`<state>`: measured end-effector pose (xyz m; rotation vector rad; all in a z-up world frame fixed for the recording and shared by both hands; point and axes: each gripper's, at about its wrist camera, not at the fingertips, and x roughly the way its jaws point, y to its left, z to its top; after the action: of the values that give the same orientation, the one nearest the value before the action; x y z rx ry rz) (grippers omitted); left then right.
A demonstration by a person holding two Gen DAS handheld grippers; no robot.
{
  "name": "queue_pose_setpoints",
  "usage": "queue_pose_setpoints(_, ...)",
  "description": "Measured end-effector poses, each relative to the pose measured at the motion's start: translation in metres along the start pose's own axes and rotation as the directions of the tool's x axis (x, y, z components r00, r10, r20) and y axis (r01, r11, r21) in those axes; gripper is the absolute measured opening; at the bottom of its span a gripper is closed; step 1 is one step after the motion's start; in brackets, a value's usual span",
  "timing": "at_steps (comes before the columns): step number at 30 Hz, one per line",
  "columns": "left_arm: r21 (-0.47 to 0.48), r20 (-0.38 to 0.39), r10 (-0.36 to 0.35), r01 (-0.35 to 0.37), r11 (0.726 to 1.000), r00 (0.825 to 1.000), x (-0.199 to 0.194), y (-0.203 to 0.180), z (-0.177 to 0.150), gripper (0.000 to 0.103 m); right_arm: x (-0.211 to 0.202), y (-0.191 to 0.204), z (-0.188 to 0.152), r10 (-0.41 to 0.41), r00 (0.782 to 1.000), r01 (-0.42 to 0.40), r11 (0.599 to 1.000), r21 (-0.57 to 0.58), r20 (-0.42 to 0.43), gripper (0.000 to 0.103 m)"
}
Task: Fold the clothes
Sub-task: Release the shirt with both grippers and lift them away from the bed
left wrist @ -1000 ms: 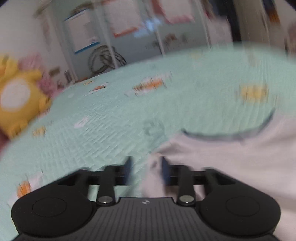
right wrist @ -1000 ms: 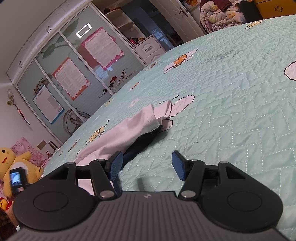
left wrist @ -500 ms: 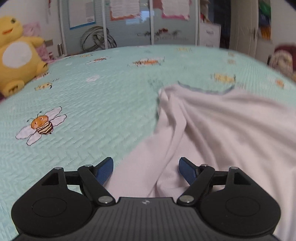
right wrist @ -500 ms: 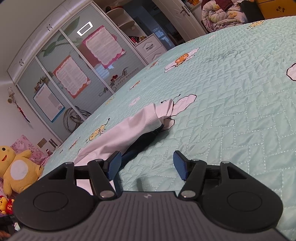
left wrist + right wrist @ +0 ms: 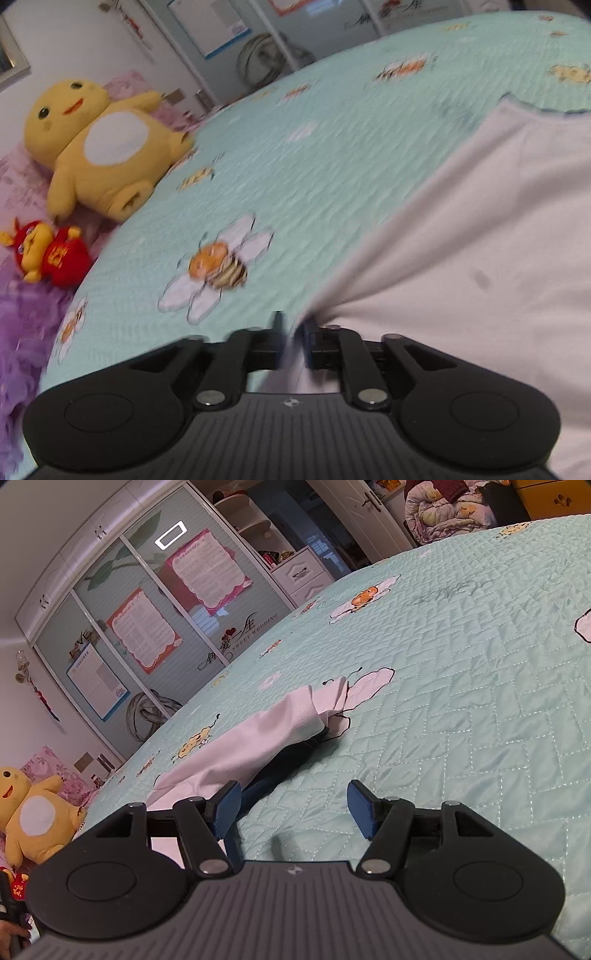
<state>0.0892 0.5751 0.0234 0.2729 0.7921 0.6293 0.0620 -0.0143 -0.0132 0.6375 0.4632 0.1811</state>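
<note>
A pale pink shirt (image 5: 480, 229) with a blue neck trim lies spread over the mint bedspread (image 5: 295, 166), filling the right half of the left wrist view. My left gripper (image 5: 293, 326) is shut on the shirt's near edge, cloth pinched between its fingers. In the right wrist view the shirt (image 5: 258, 738) shows as a rumpled white fold with dark blue cloth under it, reaching from the left toward the middle. My right gripper (image 5: 291, 801) hangs open over bare bedspread (image 5: 461, 720), its left finger beside the dark cloth, nothing between the pads.
A big yellow plush toy (image 5: 99, 147) and a small red one (image 5: 51, 254) sit at the bed's left side on pink bedding. Sliding wardrobe doors (image 5: 147, 627) with posters stand beyond the bed. A heap of quilts (image 5: 450, 509) lies far right.
My left gripper was open over the shirt half a second ago; now it has shut on the shirt's edge and swung left. The right gripper has barely moved.
</note>
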Motion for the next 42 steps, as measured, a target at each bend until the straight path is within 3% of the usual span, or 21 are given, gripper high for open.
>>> queue_pose_setpoints(3,-0.253,0.030,0.031,-0.023,0.967,0.999,-0.026,0.038,-0.024,0.074,0.000,-0.001,0.000,0.005,1.000,-0.005,1.000,0.005,0.000,0.064)
queue_pose_setpoints(6,-0.462,0.002,0.043,-0.037,0.886,0.999,-0.058,0.081,-0.052,0.076,-0.001,-0.003,0.001,0.019,1.000,-0.019,1.000,0.017,-0.001,0.065)
queue_pose_setpoints(7,-0.510,-0.017,0.017,-0.024,0.860,1.000,-0.072,0.094,-0.063,0.075,0.000,-0.005,0.001,0.027,1.000,-0.027,0.999,0.026,0.000,0.065)
queue_pose_setpoints(9,-0.536,0.003,-0.085,0.074,0.841,0.996,-0.114,0.111,-0.090,0.075,-0.001,-0.008,0.002,0.041,0.999,-0.041,0.998,0.045,0.002,0.065)
queue_pose_setpoints(11,-0.555,0.029,-0.190,0.174,0.814,0.981,-0.156,0.128,-0.117,0.075,-0.002,-0.010,0.002,0.048,0.999,-0.048,0.997,0.055,0.001,0.065)
queue_pose_setpoints(15,-0.466,0.040,-0.352,0.329,0.821,0.935,-0.241,0.125,-0.175,0.075,-0.012,-0.012,0.004,0.064,0.997,-0.060,0.996,0.072,-0.046,0.065)
queue_pose_setpoints(18,-0.401,0.059,-0.400,0.389,0.830,0.915,-0.293,0.116,-0.211,0.075,-0.040,-0.013,0.003,0.084,0.987,-0.070,0.993,0.099,-0.139,0.065)
queue_pose_setpoints(20,-0.309,0.074,-0.396,0.399,0.863,0.915,-0.319,0.111,-0.227,0.076,-0.080,-0.018,-0.005,0.159,0.964,-0.124,0.978,0.167,-0.211,0.065)
queue_pose_setpoints(22,-0.202,0.076,-0.359,0.367,0.908,0.930,-0.340,0.100,-0.243,0.078,-0.126,-0.024,-0.015,0.219,0.939,-0.163,0.963,0.215,-0.265,0.065)
queue_pose_setpoints(23,-0.161,0.073,-0.354,0.361,0.919,0.933,-0.346,0.096,-0.252,0.079,-0.153,-0.023,-0.020,0.215,0.937,-0.167,0.968,0.189,-0.275,0.065)
queue_pose_setpoints(26,-0.045,0.062,-0.342,0.345,0.937,0.938,-0.361,0.083,-0.278,0.079,-0.238,0.001,-0.044,0.121,0.961,-0.150,0.984,-0.101,-0.248,0.065)
queue_pose_setpoints(28,0.033,0.056,-0.334,0.333,0.942,0.941,-0.372,0.075,-0.296,0.079,-0.284,0.022,-0.063,0.082,0.973,-0.149,0.938,-0.314,-0.216,0.065)
queue_pose_setpoints(31,0.087,0.077,-0.311,0.304,0.949,0.947,-0.386,0.062,-0.315,0.079,-0.300,0.026,-0.072,0.035,0.977,-0.114,0.921,-0.372,-0.212,0.065)
queue_pose_setpoints(33,0.073,0.085,-0.281,0.275,0.959,0.956,-0.388,0.059,-0.321,0.079,-0.310,0.027,-0.078,0.004,0.978,-0.090,0.910,-0.404,-0.209,0.065)
queue_pose_setpoints(35,-0.030,0.067,-0.299,0.301,0.953,0.952,-0.381,0.071,-0.323,0.079,-0.319,0.028,-0.083,-0.028,0.978,-0.065,0.898,-0.435,-0.205,0.065)
queue_pose_setpoints(40,-0.290,0.019,-0.364,0.353,0.889,0.931,-0.364,0.100,-0.331,0.079,-0.342,0.032,-0.097,-0.106,0.976,-0.006,0.860,-0.511,-0.189,0.065)
queue_pose_setpoints(42,-0.289,-0.002,-0.359,0.343,0.894,0.933,-0.361,0.099,-0.335,0.079,-0.347,0.027,-0.104,-0.146,0.976,0.033,0.835,-0.550,-0.164,0.065)
